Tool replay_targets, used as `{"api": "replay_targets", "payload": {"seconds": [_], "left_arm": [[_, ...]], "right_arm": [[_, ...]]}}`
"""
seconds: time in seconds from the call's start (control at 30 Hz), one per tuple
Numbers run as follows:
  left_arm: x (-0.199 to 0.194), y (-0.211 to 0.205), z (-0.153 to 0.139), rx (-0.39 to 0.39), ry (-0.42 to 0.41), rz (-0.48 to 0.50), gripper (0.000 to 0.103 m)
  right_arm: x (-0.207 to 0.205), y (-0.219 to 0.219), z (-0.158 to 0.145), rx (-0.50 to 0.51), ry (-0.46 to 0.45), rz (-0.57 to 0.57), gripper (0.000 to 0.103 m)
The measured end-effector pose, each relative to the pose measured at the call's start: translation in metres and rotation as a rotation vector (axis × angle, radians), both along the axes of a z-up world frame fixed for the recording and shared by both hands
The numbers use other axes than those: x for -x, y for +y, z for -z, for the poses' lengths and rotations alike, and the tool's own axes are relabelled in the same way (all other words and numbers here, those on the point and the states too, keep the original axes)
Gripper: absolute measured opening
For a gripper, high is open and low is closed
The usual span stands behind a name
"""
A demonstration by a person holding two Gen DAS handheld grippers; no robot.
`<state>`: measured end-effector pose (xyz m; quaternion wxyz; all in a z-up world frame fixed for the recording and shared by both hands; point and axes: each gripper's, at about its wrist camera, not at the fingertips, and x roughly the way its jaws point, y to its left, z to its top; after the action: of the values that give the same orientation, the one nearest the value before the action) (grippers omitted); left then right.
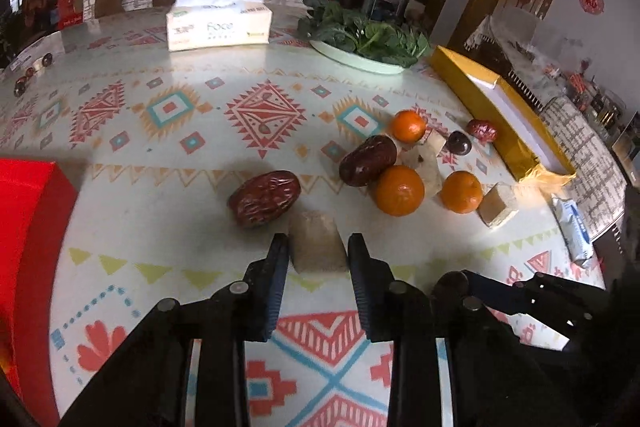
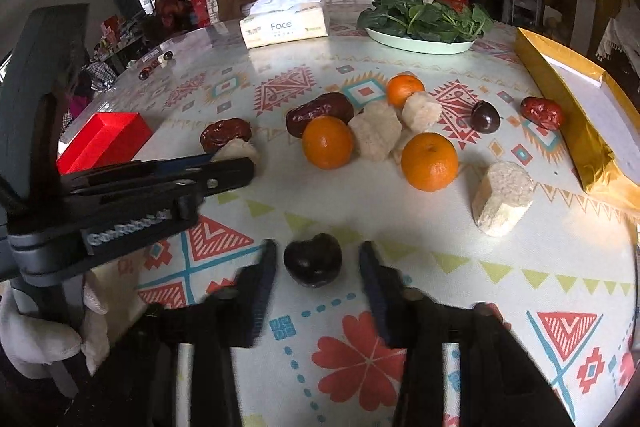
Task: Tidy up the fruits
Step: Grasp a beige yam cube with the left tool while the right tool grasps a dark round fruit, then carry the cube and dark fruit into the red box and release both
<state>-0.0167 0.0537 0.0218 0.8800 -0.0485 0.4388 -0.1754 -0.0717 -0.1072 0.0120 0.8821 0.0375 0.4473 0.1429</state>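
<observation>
My left gripper (image 1: 318,245) is open, its jaws on either side of a beige cake block (image 1: 318,247) on the table, with small gaps. A red date (image 1: 264,199) lies just beyond it. My right gripper (image 2: 318,251) is open around a dark chestnut (image 2: 313,259) that lies on the cloth between the jaws, apart from both. Three oranges (image 2: 429,161) (image 2: 327,142) (image 2: 404,89), more red dates (image 2: 319,113) (image 2: 542,111), another chestnut (image 2: 485,117) and pale cake pieces (image 2: 502,198) lie mid-table. The left gripper also shows in the right wrist view (image 2: 224,167).
A red box (image 2: 102,141) stands at the left, a gold box (image 2: 580,111) at the right edge. A tissue box (image 2: 286,25) and a plate of greens (image 2: 424,43) sit at the back. A small white-blue packet (image 1: 574,227) lies near the right edge.
</observation>
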Motion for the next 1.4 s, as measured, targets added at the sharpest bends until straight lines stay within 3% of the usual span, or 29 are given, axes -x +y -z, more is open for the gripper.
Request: {"api": "replay_targets", "payload": {"seconds": [0.13,0.33,0.47,0.63,0.77,0.87,0.93,0.97,1.0,1.03,1.2,1.4], "left_arm": [[0.012,0.025,-0.014,0.059,-0.021,-0.032,0.026],[0.036,0.078,-0.037,0.152,-0.074,-0.11,0.021],[0.043,0.106,-0.04,0.166,-0.069,-0.145,0.021],[0.041,0.095,-0.021,0.137,-0.01,-0.082,0.051],[0.039,0.062,-0.012,0.128,-0.008,0.003,0.063],[0.033,0.035,-0.001,0.051,-0.003,0.049,0.067],[0.034,0.019,0.008,-0.014,0.003,0.088,0.063],[0.035,0.016,0.01,-0.034,-0.004,0.097,0.055],[0.037,0.013,0.011,-0.058,-0.007,0.102,0.031],[0.038,0.014,0.011,-0.06,-0.007,0.103,0.028],[0.042,0.044,0.0,0.021,-0.02,0.041,0.028],[0.058,0.118,-0.033,0.169,-0.089,-0.096,0.028]], "right_arm": [[0.006,-0.003,-0.002,-0.024,-0.002,0.028,0.03],[0.014,-0.006,-0.02,-0.152,-0.019,0.028,0.03],[0.017,0.008,-0.034,-0.166,-0.031,0.015,0.03],[0.021,0.027,-0.039,-0.149,-0.04,0.011,0.03],[0.027,0.035,-0.038,-0.132,-0.034,0.015,0.03],[0.032,0.034,-0.036,-0.12,-0.024,0.03,0.03],[0.035,0.03,-0.038,-0.102,-0.026,0.047,0.03],[0.037,0.028,-0.04,-0.098,-0.028,0.052,0.03],[0.039,0.025,-0.042,-0.093,-0.031,0.059,0.03],[0.04,0.023,-0.044,-0.089,-0.034,0.065,0.03],[0.041,0.025,-0.049,-0.065,-0.042,0.07,0.03],[0.035,0.052,-0.055,-0.046,-0.046,0.017,0.03]]}}
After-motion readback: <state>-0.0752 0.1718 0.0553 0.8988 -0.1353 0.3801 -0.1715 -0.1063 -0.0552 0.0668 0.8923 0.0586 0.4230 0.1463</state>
